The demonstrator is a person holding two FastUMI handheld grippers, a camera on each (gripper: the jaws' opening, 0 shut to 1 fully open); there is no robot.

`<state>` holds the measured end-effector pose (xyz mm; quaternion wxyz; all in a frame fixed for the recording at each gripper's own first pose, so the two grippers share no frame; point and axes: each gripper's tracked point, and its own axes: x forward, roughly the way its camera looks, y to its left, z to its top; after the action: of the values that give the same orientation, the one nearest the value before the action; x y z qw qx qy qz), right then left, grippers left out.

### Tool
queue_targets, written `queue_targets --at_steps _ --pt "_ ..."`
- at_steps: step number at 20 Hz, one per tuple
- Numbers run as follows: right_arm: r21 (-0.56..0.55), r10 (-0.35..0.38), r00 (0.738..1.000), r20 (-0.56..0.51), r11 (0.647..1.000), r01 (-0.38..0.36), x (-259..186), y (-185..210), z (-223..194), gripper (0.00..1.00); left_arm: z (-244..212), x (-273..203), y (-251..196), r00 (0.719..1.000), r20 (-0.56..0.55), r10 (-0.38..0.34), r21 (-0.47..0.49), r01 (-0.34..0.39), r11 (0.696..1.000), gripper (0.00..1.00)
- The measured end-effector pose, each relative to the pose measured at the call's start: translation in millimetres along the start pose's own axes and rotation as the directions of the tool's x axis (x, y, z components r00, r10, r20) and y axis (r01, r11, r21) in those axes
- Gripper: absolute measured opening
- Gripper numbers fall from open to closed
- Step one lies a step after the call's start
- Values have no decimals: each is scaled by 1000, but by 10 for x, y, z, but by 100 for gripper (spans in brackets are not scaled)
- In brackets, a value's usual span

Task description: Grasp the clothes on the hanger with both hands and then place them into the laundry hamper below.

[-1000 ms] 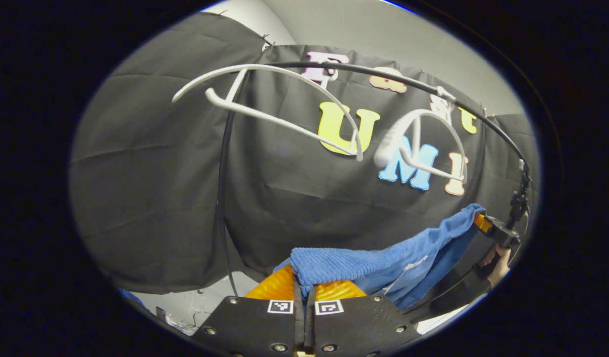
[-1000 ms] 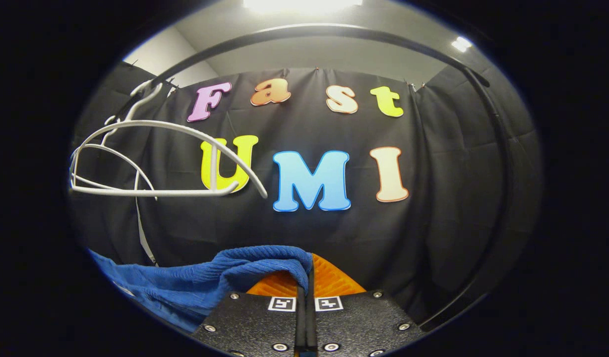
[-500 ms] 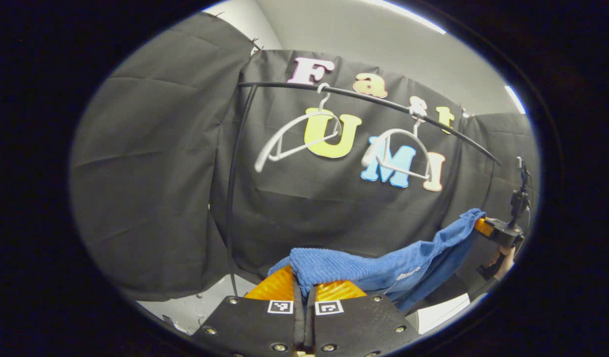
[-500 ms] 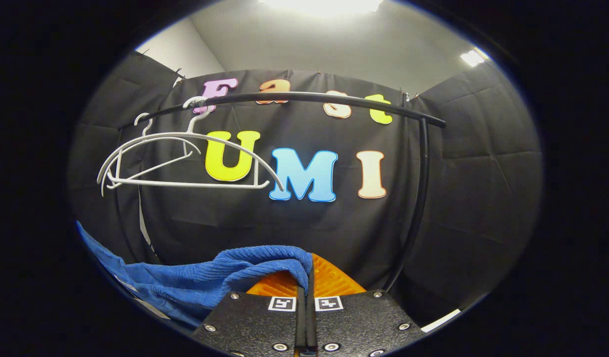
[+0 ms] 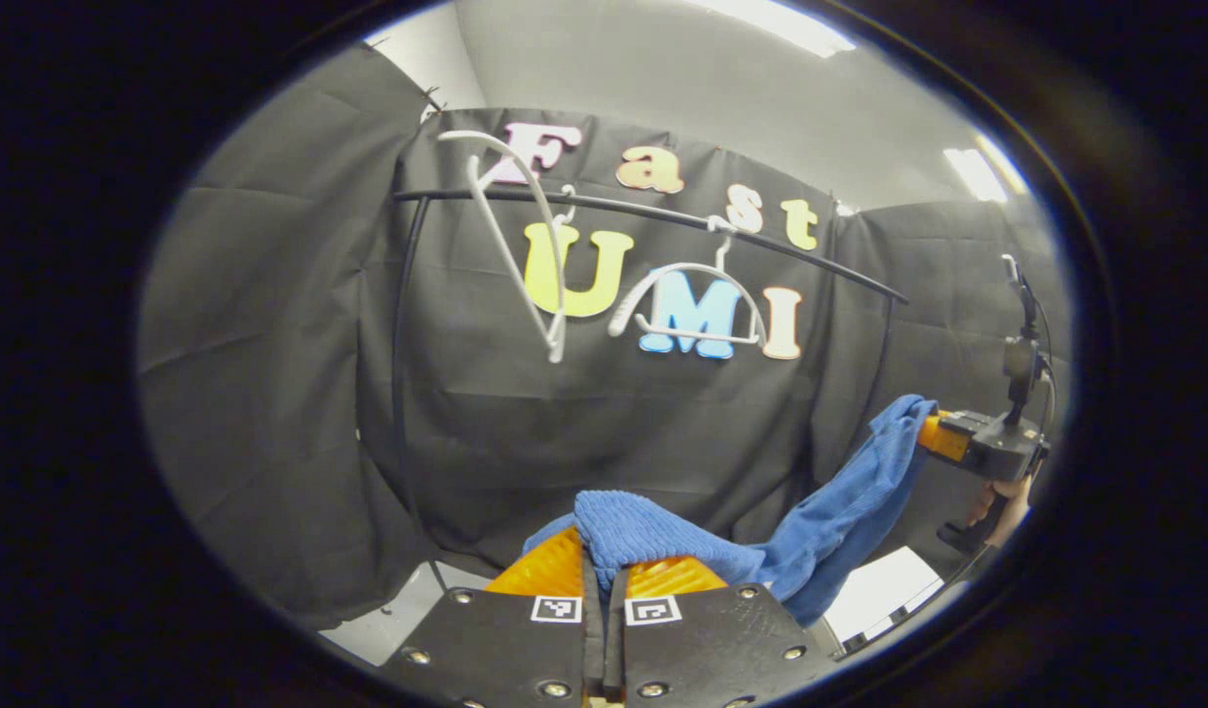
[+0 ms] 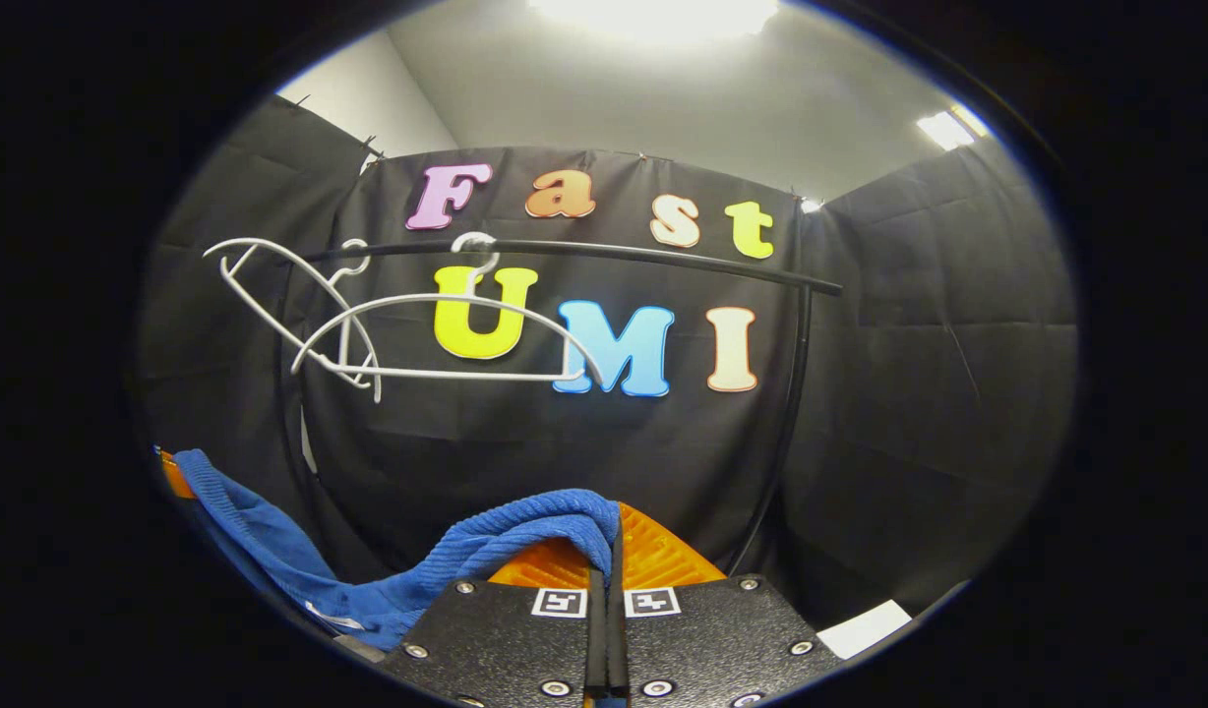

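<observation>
A blue ribbed garment [image 5: 820,521] hangs in the air between my two grippers, sagging in the middle. My left gripper [image 5: 604,575] is shut on one end of it, the cloth bunched over the fingers. In the left gripper view the right gripper [image 5: 934,433] holds the other end at the right, a hand [image 5: 997,497] on its handle. In the right gripper view my right gripper [image 6: 606,551] is shut on the garment [image 6: 388,590], which trails down to the left. Two bare white hangers [image 6: 447,334] [image 5: 511,236] hang from the black rail [image 6: 614,254]; the left one swings tilted.
The black rail [image 5: 643,211] rests on upright posts [image 6: 786,413] [image 5: 399,344] in front of the black cloth wall. A pale floor patch [image 5: 875,590] shows low on the right in the left gripper view. A camera stand [image 5: 1019,344] rises at the far right.
Both grippers have drawn back from the rail with the garment, so rail and hangers look smaller and farther. The freed left hanger has swung up on end.
</observation>
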<state>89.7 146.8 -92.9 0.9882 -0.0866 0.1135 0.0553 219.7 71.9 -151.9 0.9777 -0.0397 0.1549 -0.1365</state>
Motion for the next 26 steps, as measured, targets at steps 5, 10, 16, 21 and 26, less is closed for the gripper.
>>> queue_targets --at_steps 5,10,16,21,26 --pt "-7 48 995 -84 999 -48 -116 166 -449 0 -226 43 -264 994 -64 -89 16 91 996 0" --pt "31 59 975 -213 998 -53 -136 159 -1084 0 -503 -5 -343 978 -167 -123 63 136 989 2" --pt "91 55 930 -365 996 -23 -80 38 -1936 0 -940 -30 -330 948 -299 -106 97 141 985 1" --pt "127 52 875 -481 992 10 -123 9 -2690 0 -1336 -106 -289 906 -418 -73 98 124 987 0" --pt "159 49 810 -584 986 56 -173 26 -3360 0 -1668 -171 -174 866 -499 -12 74 57 996 2"
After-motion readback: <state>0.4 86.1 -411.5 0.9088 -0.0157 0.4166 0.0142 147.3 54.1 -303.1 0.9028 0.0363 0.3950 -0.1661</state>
